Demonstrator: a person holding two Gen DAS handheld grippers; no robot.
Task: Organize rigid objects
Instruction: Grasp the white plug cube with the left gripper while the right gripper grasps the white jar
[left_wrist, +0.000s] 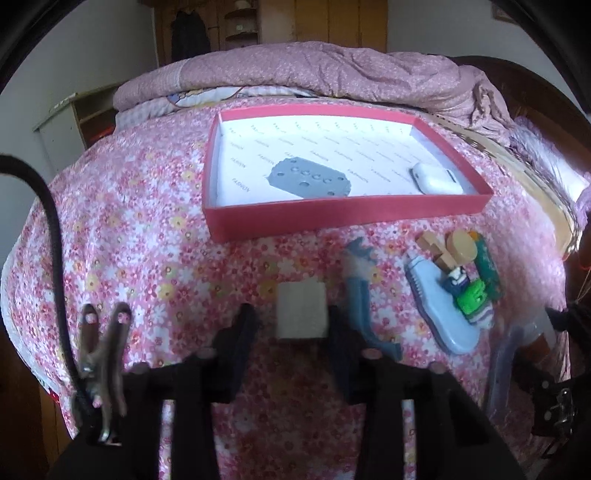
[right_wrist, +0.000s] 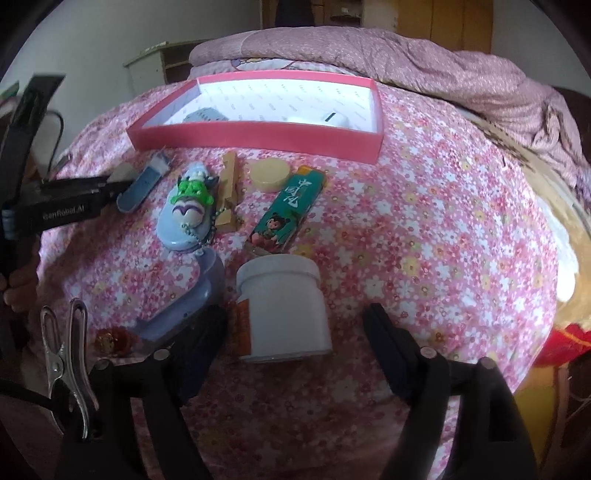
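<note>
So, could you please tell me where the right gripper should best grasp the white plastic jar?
Probably across the white plastic jar's round body below the lid, from above: it stands upright between the open right gripper's fingers, sides exposed.

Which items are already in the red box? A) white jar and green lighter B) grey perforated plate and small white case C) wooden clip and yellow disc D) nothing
B: the red box holds the grey perforated plate and the small white case; the other things lie outside it on the floral cover.
</note>
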